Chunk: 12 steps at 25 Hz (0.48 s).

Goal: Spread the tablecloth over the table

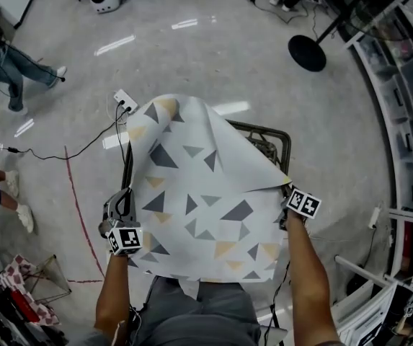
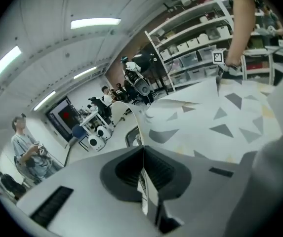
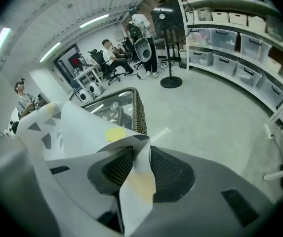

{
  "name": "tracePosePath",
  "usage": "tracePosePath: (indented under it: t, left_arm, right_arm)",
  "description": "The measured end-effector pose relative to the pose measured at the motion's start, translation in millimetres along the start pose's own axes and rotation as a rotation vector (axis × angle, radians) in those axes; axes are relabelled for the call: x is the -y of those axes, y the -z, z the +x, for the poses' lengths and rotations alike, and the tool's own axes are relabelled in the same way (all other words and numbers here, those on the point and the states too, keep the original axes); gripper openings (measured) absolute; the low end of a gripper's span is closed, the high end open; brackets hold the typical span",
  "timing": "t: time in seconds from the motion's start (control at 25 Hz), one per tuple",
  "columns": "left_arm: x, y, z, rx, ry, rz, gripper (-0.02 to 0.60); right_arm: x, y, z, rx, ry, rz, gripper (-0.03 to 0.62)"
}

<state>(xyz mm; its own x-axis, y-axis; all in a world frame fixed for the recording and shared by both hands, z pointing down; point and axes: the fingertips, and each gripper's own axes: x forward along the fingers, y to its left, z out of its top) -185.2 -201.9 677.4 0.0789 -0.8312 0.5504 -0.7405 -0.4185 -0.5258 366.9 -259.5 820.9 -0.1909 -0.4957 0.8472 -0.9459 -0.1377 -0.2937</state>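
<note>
A white tablecloth (image 1: 199, 200) printed with grey and yellow triangles hangs spread between my two grippers, its far end draped over a dark wicker-framed glass-top table (image 1: 267, 132). At the cloth's near left edge my left gripper (image 1: 122, 215) is shut on it; in the left gripper view its jaws (image 2: 143, 149) pinch the thin edge while the cloth (image 2: 220, 117) stretches away. My right gripper (image 1: 290, 197) is at the near right corner. Seen from the right gripper view, the jaws (image 3: 137, 154) stand slightly apart, and a folded corner of the cloth (image 3: 136, 181) lies loosely between them, beside the table's frame (image 3: 137, 115).
A power strip (image 1: 125, 101) and its cable lie on the floor left of the table. A person (image 1: 11, 67) sits at the far left. A black round stand base (image 1: 307, 52) is at the back right, and shelves with bins (image 1: 408, 114) run down the right side.
</note>
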Motion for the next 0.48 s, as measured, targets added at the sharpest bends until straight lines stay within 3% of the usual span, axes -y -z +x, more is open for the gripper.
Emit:
tracePosePath:
  t: [0.08,0.16,0.24,0.36,0.44,0.48]
  left_arm:
    - [-13,10,7,-0.025,-0.023,0.054,0.0]
    - [-36,24,18,-0.057,-0.045,0.064,0.0]
    - [-53,51,38,-0.121,-0.036,0.004,0.009]
    - [-53,103,73,-0.274,0.034,-0.131,0.031]
    - [-49,128,92,-0.359,0.078,-0.22,0.037]
    - [-46,135,98,-0.386,0.094,-0.258,0.047]
  right_arm:
    - [1,-1,-1,-0.011,0.02,-0.012,0.127]
    - [0,-7,-3,-0.017,0.087,-0.153,0.155]
    - [-5,-17,-6,-0.01,0.166,-0.373,0.143]
    - [-11,-24,-11,-0.009,0.263,-0.672,0.132]
    - [-16,-30,-15,0.031,0.261,-0.72,0.13]
    - [-15,-34,-17,0.058,0.23,-0.652,0.126]
